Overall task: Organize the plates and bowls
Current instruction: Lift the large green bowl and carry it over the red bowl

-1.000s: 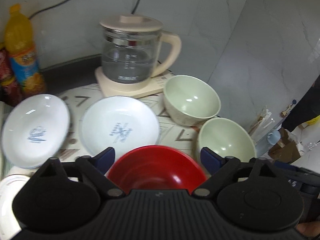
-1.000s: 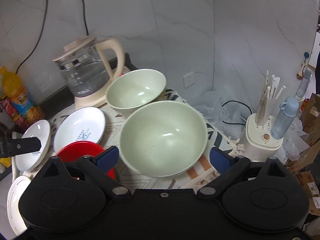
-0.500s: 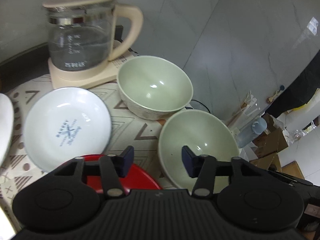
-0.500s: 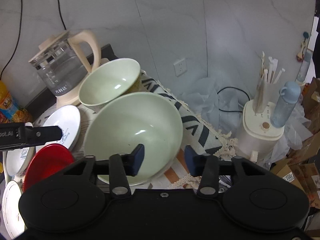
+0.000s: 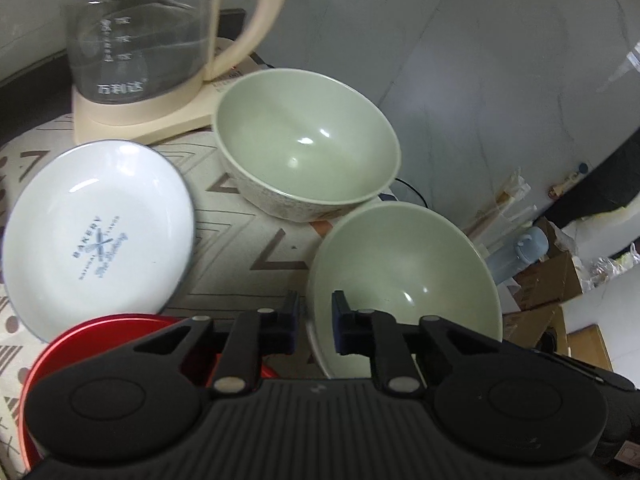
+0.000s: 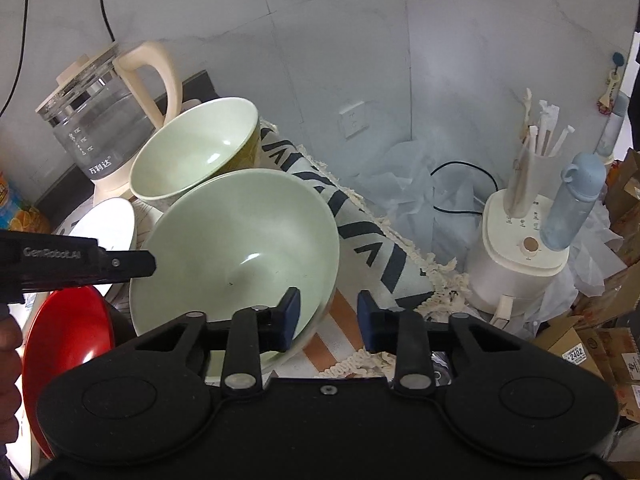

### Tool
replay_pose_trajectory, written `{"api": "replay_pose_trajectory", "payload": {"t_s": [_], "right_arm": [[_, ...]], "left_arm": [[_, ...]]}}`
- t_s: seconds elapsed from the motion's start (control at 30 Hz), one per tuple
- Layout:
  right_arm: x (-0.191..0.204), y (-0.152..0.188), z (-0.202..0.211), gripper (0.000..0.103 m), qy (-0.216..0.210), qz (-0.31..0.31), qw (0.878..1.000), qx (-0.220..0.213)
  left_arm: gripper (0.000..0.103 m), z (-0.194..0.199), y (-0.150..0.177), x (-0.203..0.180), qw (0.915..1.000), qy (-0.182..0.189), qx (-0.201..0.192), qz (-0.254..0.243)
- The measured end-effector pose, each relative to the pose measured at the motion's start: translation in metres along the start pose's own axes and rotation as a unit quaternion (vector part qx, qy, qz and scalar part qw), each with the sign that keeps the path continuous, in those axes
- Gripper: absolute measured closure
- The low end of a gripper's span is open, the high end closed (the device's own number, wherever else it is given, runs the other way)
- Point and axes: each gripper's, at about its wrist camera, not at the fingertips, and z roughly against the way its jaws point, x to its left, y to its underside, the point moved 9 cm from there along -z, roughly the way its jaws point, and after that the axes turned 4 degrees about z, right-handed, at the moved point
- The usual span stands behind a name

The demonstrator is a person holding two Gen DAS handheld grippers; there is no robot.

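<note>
The nearer green bowl [image 5: 404, 272] was pale green, smooth and empty, with a thin light rim. It sat on the patterned cloth [image 5: 248, 232] at the table's right edge, just in front of a second green bowl [image 5: 308, 140]. A white plate [image 5: 100, 232] and a red dish [image 5: 100, 332] lay to its left, with the kettle [image 5: 140, 40] behind.

The left gripper [image 5: 316, 316] was pinched on the bowl's left rim. The right gripper [image 6: 326, 314] straddled the right rim, its jaws narrow but apart (a strip of cloth showed between the outer pad and the bowl).

A second earlier both sets of jaws stood wide and the left gripper hung over the red dish. Since then it had crossed to the green bowl, and both jaws had just been closing around its rim.
</note>
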Motion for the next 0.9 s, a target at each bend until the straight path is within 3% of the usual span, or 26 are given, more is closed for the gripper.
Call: {"api": "replay_pose_trajectory", "payload": {"t_s": [0.07, 0.37, 0.9], "right_arm": [[0.001, 0.000, -0.003, 0.086, -0.011, -0.001, 1.000, 0.002], [0.004, -0.007, 0.012, 0.087, -0.016, 0.007, 1.000, -0.018], [0.046, -0.017, 0.065, 0.087, -0.046, 0.035, 0.995, -0.085]], "left_arm": [[0.092, 0.000, 0.000, -0.001, 1.0000, -0.007, 0.003, 0.001], [0.095, 0.025, -0.003, -0.002, 0.9998, -0.004, -0.021, 0.005], [0.098, 0.104, 0.008, 0.025, 0.9959, -0.006, -0.085, 0.029]]}}
